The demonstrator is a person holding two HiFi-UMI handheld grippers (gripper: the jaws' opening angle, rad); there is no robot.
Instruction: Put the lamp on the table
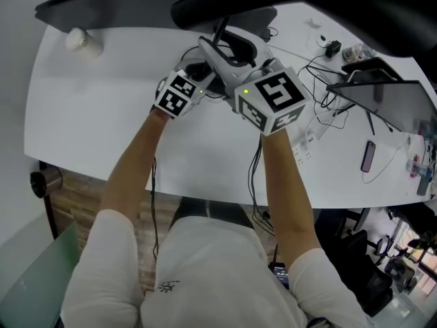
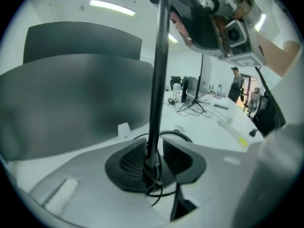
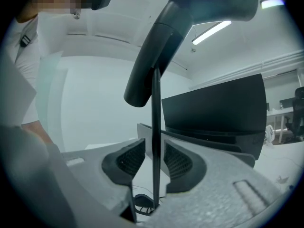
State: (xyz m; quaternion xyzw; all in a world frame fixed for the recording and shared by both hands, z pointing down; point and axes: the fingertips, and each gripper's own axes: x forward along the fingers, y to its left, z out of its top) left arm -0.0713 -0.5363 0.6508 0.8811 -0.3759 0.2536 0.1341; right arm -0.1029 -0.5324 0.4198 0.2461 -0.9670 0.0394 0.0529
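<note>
- Lamp (image 1: 225,5), head view: a black lamp with a broad dark head close under the camera and a thin stem that drops to the far middle of the white table (image 1: 102,115). Its long axis runs up and down. The left gripper (image 1: 203,72) and the right gripper (image 1: 220,52) meet at the stem from the near side, one on each side of it. This view does not show how wide their jaws stand.
- Left gripper view: the stem (image 2: 159,80) is a slim black rod, nearly upright with a slight lean. A thin cable is coiled at its foot. The left gripper (image 2: 154,156) has its jaws apart with the stem between them, closer to the left pad (image 2: 130,160), and neither pad presses on it.
- Right gripper view: the long, tapered black head (image 3: 190,32) slants overhead and the stem (image 3: 155,141) hangs straight down from it. The right gripper (image 3: 154,163) stands wide, with a clear gap between the stem and each pad, so it grips nothing. Cable loops lie at the foot of the stem on the white top.
</note>
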